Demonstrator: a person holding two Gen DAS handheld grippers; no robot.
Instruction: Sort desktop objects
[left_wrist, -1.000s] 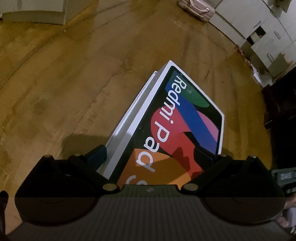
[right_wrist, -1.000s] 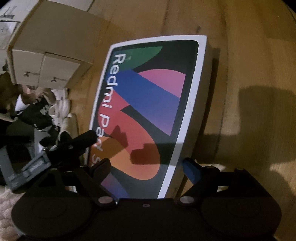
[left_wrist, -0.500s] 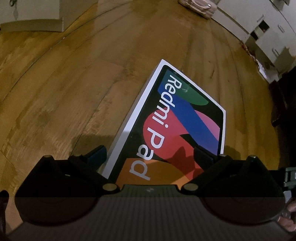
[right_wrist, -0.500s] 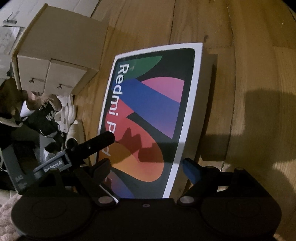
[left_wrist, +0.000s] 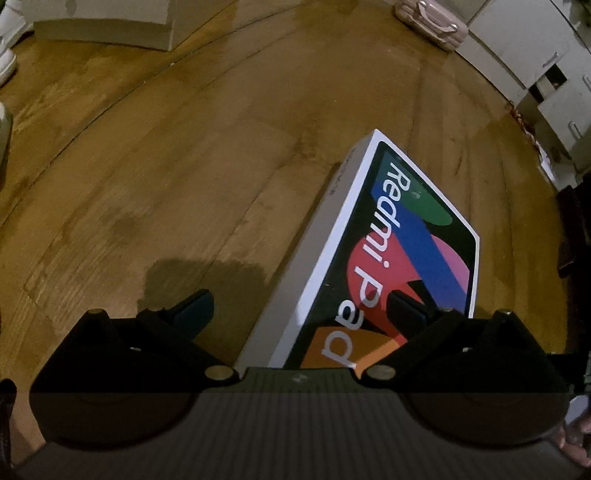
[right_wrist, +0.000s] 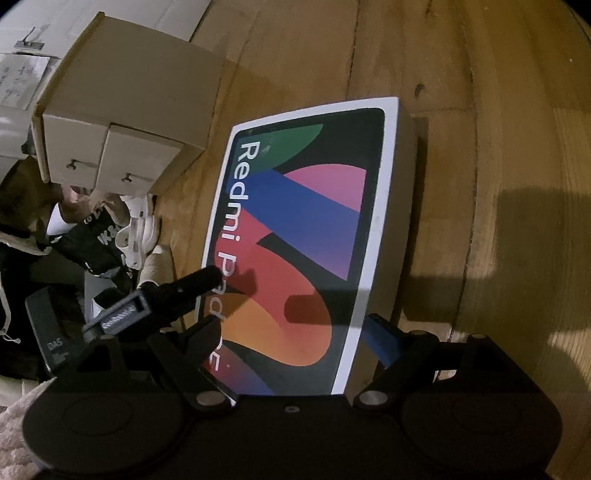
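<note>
On the wooden table (left_wrist: 192, 155) lies the Redmi Pad box (left_wrist: 402, 266), flat, with its colourful printed face up and the white border around it. My right gripper (right_wrist: 291, 332) stands over the near end of this box, and its jaws are spread wide: one finger is beside the left long edge, the blue-padded finger is just beside the right long edge. I cannot tell if the pads press on the sides of the box or only stand near them. My left gripper (left_wrist: 306, 306) is also spread. Its right finger is above the printed face, near the letters "Pad", and its left finger is above the bare wood, apart from the box's grey side. In the right wrist view, the tip of the left gripper reaches over the left edge of the box. A cardboard drawer box (right_wrist: 122, 110) stands on the table, near the far left corner of the Redmi Pad box.
</note>
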